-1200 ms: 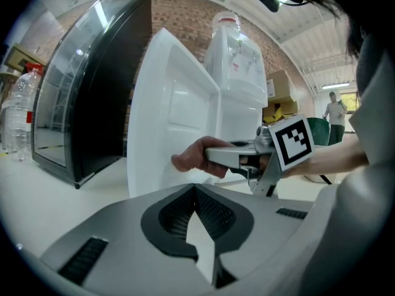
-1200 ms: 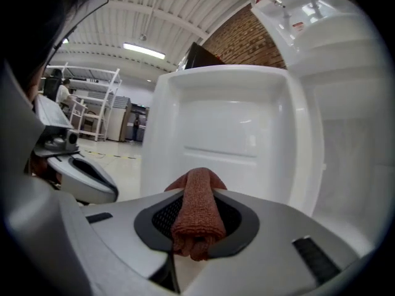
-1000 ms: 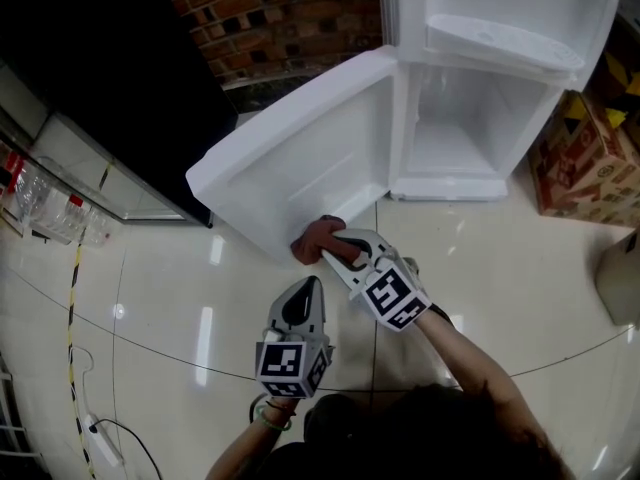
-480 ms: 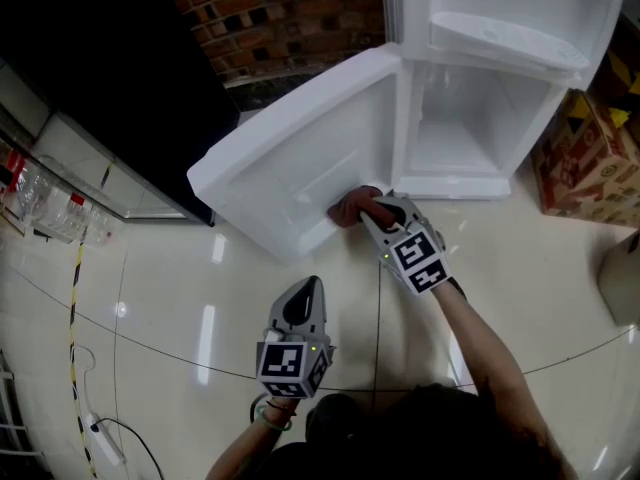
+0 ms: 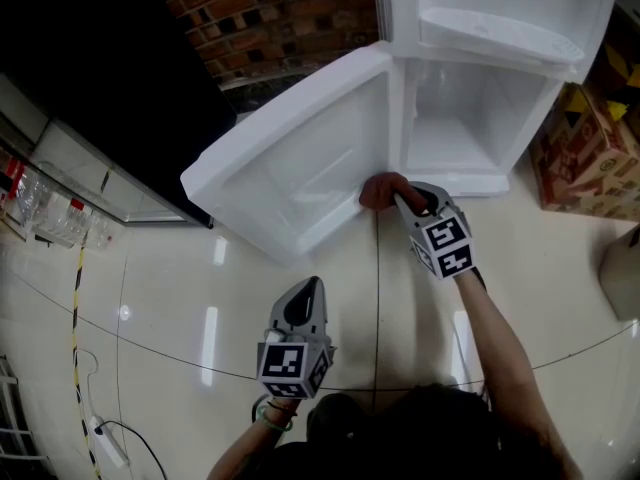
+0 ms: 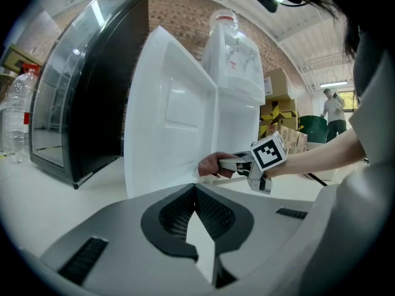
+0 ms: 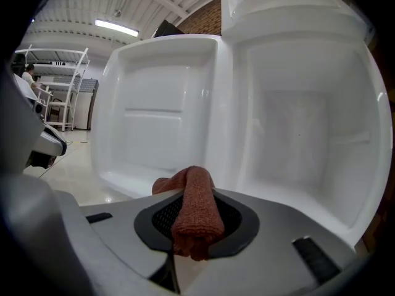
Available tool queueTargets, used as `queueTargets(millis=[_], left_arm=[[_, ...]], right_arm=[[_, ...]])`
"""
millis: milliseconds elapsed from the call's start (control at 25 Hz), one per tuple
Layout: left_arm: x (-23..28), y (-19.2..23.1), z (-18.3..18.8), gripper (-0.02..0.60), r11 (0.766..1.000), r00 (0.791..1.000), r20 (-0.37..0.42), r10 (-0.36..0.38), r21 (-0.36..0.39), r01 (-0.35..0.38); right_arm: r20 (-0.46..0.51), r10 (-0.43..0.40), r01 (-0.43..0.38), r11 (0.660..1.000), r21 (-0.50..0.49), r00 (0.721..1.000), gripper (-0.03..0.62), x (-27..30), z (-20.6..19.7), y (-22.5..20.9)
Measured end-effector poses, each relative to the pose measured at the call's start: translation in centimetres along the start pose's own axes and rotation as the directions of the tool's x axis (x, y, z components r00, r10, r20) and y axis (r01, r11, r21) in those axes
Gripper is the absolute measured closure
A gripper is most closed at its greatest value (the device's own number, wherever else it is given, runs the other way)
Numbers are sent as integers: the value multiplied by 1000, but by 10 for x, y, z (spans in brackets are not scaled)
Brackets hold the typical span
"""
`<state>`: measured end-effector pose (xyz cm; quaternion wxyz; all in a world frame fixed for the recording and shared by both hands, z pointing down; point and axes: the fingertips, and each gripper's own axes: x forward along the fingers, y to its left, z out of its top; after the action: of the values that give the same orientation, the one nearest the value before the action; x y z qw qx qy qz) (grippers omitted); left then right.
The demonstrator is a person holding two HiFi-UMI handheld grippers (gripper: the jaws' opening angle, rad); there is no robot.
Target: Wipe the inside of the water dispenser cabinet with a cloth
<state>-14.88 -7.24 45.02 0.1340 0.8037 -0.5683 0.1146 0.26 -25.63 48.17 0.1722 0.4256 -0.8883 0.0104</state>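
The white water dispenser cabinet (image 5: pixel 470 133) stands open, its door (image 5: pixel 290 168) swung out to the left. My right gripper (image 5: pixel 402 196) is shut on a reddish-brown cloth (image 5: pixel 380 190) at the hinge corner, by the door's bottom edge. In the right gripper view the cloth (image 7: pixel 196 208) hangs folded between the jaws, facing the door (image 7: pixel 160 110) and the cabinet's inside (image 7: pixel 302 134). My left gripper (image 5: pixel 300 308) hangs back over the floor, shut and holding nothing. The left gripper view shows the right gripper (image 6: pixel 244 163) with the cloth (image 6: pixel 213 164) at the door (image 6: pixel 166 116).
A cardboard box (image 5: pixel 590 158) stands right of the cabinet. A dark glass-fronted case (image 5: pixel 90 78) lies at the left, with bottles (image 5: pixel 40 203) beside it. A brick wall (image 5: pixel 270 13) rises behind. A cable and power strip (image 5: pixel 100 438) lie on the glossy floor.
My right gripper has carried the cloth rightward along the door's lower edge to the hinge corner by the cabinet. The left gripper has stayed still.
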Motion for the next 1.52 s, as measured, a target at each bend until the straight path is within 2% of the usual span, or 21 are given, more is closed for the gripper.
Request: queueTargets(millis=[200,480,720,960,1160,1280,1520], left_arm=[[2,-1,-2,604,1000,1000,-2,1,-4,-1],[3,-6,-3,604,1000,1000,-12,-15,5,15],[1,-1,0,604,1000,1000,-8,-2,8,2],[4,-6,-4,604,1000,1000,-15,-8,8,8],[6,-13,-6,604,999,999,-26,-28,19,29],[5,-12,-7,604,1000,999,-27,-22,21,23],[15,-16,-13,604,1000,1000,-25,-15,-11,15]], right_arm=[[-19,-26,26,999,-21,999,510,-9,-9,-10],[-123,-140,136,990,-38,983,510,-26,-47,-75],[-159,-206,202,979,-41,965,510,-47,-66,-120],[-192,-294,295,955,-24,936,510,-88,-86,-164],[-228,-386,397,918,4,894,510,-129,-113,-209],[-232,-403,417,909,10,885,510,-140,-116,-217],[-189,-394,407,913,34,900,511,-143,-101,-197]])
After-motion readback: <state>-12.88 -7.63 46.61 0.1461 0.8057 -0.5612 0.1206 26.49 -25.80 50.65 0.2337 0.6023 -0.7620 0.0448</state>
